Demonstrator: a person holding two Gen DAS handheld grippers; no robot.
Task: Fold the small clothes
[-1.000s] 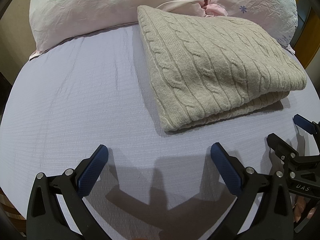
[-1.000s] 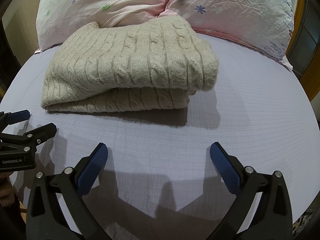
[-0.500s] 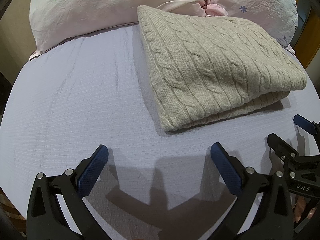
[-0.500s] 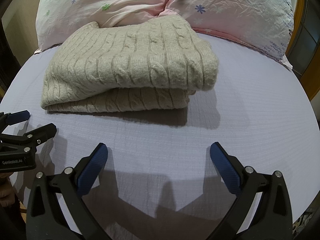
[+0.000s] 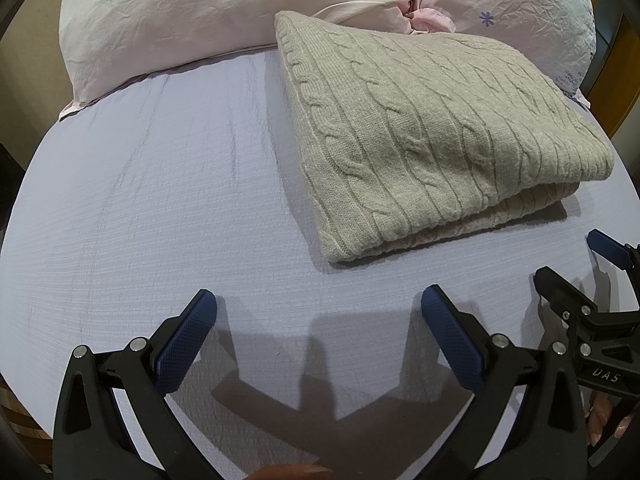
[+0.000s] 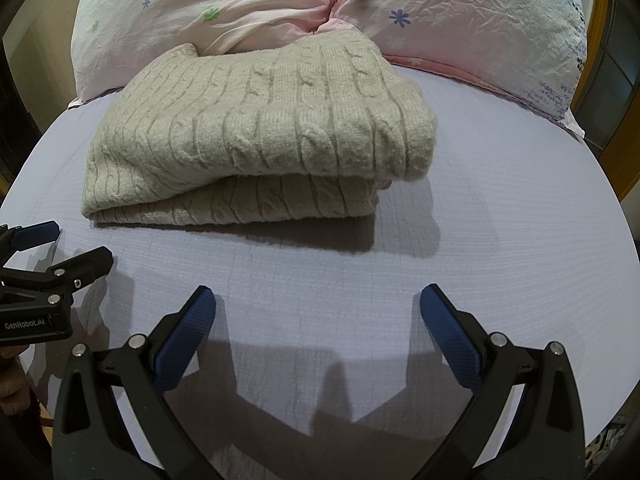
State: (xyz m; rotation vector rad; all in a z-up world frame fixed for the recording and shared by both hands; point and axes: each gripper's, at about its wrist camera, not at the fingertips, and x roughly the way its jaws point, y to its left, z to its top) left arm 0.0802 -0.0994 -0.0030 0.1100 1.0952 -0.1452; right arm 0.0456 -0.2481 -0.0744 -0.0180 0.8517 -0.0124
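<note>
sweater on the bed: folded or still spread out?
Folded. The beige cable-knit sweater lies as a compact rectangle, two stacked layers showing along its near edge, on the lavender sheet; neither gripper touches it.

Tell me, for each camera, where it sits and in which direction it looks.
Left wrist: on the left gripper, low over the sheet, facing the pillows; own open fingers below, sweater ahead right, right gripper at right edge.
Right wrist: on the right gripper, same direction; own open fingers below, sweater ahead left, left gripper at left edge.
Shared: sweater, sheet, pillows.
</note>
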